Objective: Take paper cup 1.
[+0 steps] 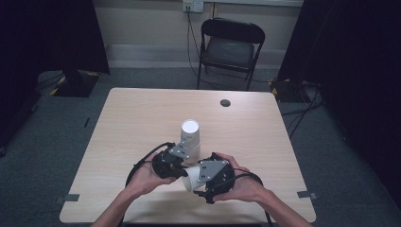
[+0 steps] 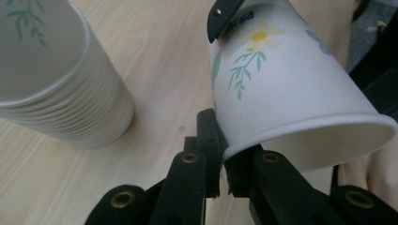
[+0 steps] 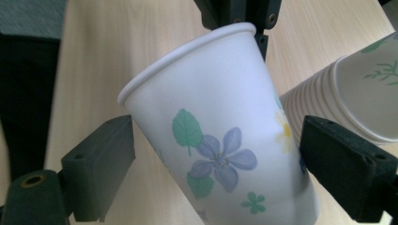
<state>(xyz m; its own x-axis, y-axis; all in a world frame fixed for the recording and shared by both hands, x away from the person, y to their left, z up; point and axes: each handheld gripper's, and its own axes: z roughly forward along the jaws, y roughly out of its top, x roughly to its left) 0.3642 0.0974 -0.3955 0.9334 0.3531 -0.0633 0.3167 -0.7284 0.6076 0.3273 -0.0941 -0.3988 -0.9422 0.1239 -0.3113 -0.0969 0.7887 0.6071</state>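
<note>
Left fingers (image 2: 213, 154) pinch the cup's (image 2: 286, 89) rim; right fingers (image 3: 328, 159), spread, should squeeze gently before left lets go.

Tilted floral paper cup (image 3: 220, 140), rim pinched

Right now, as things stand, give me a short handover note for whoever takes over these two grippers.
Left gripper: jaws shut on the rim of one cup, held tilted above the table.
Right gripper: jaws straddle the same cup's wall; I cannot tell whether they press on it.
Stack: stands mid-table, just beyond both grippers.
Done: one cup is apart from the stack.
Left: probably settle the cup in the right jaws, release the rim, then set it down.
</note>
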